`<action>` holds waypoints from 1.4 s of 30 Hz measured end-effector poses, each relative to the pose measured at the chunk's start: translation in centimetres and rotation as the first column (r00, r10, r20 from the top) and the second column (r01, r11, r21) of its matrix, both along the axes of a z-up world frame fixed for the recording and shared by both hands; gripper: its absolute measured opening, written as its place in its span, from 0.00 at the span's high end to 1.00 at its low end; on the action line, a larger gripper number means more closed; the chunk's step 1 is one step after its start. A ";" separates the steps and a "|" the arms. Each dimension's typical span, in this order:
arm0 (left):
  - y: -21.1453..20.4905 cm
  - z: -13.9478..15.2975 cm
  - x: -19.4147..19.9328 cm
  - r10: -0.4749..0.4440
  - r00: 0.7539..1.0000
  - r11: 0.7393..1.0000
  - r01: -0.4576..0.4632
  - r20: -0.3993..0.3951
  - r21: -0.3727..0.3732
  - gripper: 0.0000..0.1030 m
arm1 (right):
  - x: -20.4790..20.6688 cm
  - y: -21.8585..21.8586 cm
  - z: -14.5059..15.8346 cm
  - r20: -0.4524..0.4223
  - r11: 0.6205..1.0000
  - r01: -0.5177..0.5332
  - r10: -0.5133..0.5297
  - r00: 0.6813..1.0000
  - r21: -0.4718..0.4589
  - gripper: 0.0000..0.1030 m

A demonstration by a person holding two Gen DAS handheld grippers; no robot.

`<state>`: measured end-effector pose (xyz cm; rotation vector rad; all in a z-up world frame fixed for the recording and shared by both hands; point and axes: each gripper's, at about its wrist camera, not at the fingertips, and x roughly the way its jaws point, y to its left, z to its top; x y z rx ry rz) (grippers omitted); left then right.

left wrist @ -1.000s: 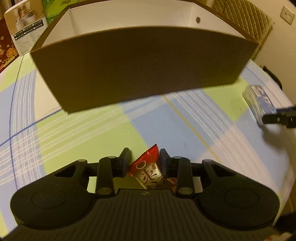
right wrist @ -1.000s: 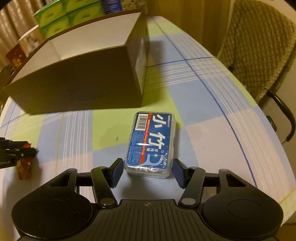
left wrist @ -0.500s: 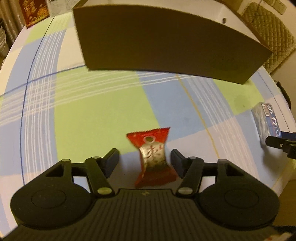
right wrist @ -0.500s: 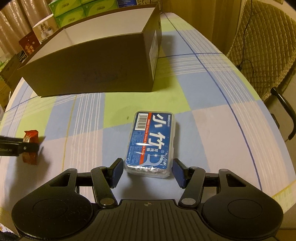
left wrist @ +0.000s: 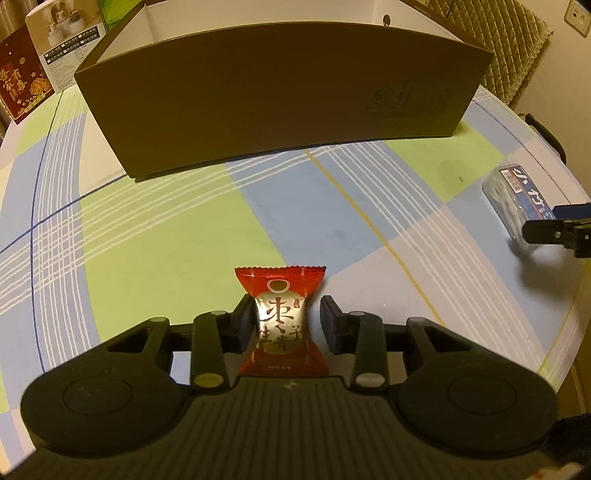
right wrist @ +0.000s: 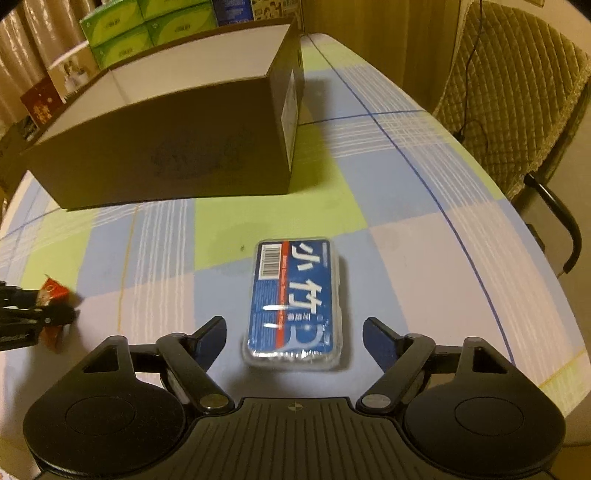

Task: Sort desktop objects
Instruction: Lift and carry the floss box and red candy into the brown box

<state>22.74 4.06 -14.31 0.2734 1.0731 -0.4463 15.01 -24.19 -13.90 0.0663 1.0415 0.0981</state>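
Observation:
A red and silver candy packet (left wrist: 281,320) lies on the checked tablecloth between the fingers of my left gripper (left wrist: 283,325). The jaws stand close on both sides of it, with a small gap at the right. The packet also shows at the left edge of the right wrist view (right wrist: 54,291). A blue toothpick box in clear plastic (right wrist: 293,304) lies flat on the cloth between the wide-open fingers of my right gripper (right wrist: 294,336), touching neither. The toothpick box also shows in the left wrist view (left wrist: 517,201). A large open brown cardboard box (left wrist: 280,96) stands behind both.
The brown box (right wrist: 166,147) has a white inside. Green tissue packs (right wrist: 147,26) and printed cartons (left wrist: 55,48) stand behind it. A padded chair (right wrist: 517,92) is at the right, past the table's rounded edge (right wrist: 535,258).
My left gripper let the candy down onto the cloth, opened, and has narrowed around it again. My right gripper has opened wider and drawn back a little from the toothpick box.

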 end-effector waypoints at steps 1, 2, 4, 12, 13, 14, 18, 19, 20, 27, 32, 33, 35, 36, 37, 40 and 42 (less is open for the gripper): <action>0.0 0.0 0.1 -0.003 1.000 1.000 0.003 0.000 0.001 0.69 | 0.3 0.2 -0.1 0.000 1.000 -0.003 0.003 1.000 -0.005 0.24; -0.1 -0.1 0.1 -0.006 1.000 1.000 0.006 0.001 0.002 0.69 | 0.6 0.3 -0.2 -0.001 1.000 -0.004 0.004 1.000 -0.012 0.25; -0.2 -0.1 0.1 -0.010 1.000 1.000 0.010 0.006 0.001 0.69 | 1.1 0.6 -0.5 -0.007 0.999 -0.006 0.006 1.000 -0.034 0.27; -0.5 -0.2 0.2 -0.021 1.000 1.000 0.021 0.019 0.002 0.68 | 2.0 1.1 -1.0 -0.018 0.998 -0.020 0.019 1.000 -0.064 0.47; -0.5 -0.2 0.2 -0.025 0.999 1.000 0.025 0.020 0.003 0.68 | 1.9 1.1 -1.0 -0.020 0.998 -0.020 0.019 1.000 -0.064 0.47; -0.5 -0.2 0.2 -0.027 0.999 1.000 0.027 0.020 0.003 0.69 | 1.9 1.2 -1.0 -0.022 0.998 -0.022 0.021 1.000 -0.065 0.47; -0.6 -0.1 0.2 -0.033 0.999 0.999 0.033 0.023 0.002 0.71 | 1.5 1.4 -0.9 -0.033 0.997 -0.037 0.035 0.999 -0.064 0.47; -0.7 -0.1 0.2 -0.036 0.999 0.999 0.036 0.023 0.001 0.73 | 1.4 1.5 -0.9 -0.035 0.997 -0.039 0.037 0.999 -0.064 0.47; -0.8 -0.1 0.1 -0.039 0.999 0.999 0.039 0.022 0.000 0.76 | 1.2 1.6 -0.9 -0.040 0.997 -0.043 0.040 0.998 -0.061 0.47; -0.7 0.1 -0.3 -0.052 0.999 0.999 0.052 0.012 -0.001 0.79 | 0.2 1.5 0.0 -0.084 0.995 -0.050 0.057 0.995 0.085 0.47; 0.0 0.7 -0.5 -0.040 0.999 0.999 0.040 0.011 -0.011 0.79 | -0.2 2.3 1.1 -0.077 0.986 -0.075 0.087 0.993 0.152 0.47; 0.1 0.8 -0.5 -0.037 0.999 0.999 0.038 0.011 -0.015 0.79 | -0.2 2.5 1.4 -0.071 0.984 -0.083 0.095 0.993 0.156 0.47; 0.4 1.3 -0.5 -0.029 0.999 0.999 0.029 0.016 -0.027 0.79 | -0.1 3.0 1.9 -0.061 0.981 -0.097 0.109 0.992 0.170 0.47; 0.5 1.7 -0.5 -0.025 1.000 0.999 0.025 0.019 -0.032 0.79 | 0.0 3.2 2.1 -0.055 0.978 -0.105 0.116 0.992 0.181 0.47; 0.6 2.1 -0.4 -0.021 0.999 0.999 0.022 0.026 -0.040 0.79 | 0.0 3.4 2.4 -0.049 0.975 -0.113 0.125 0.991 0.192 0.47; 0.5 3.5 -0.3 -0.018 0.999 0.998 0.021 0.052 -0.066 0.79 | 0.3 4.2 3.3 -0.025 0.969 -0.145 0.153 0.988 0.199 0.47; 0.5 4.6 -0.1 -0.016 0.997 0.996 0.022 0.071 -0.085 0.79 | 0.5 4.8 4.1 -0.004 0.965 -0.169 0.173 0.985 0.203 0.47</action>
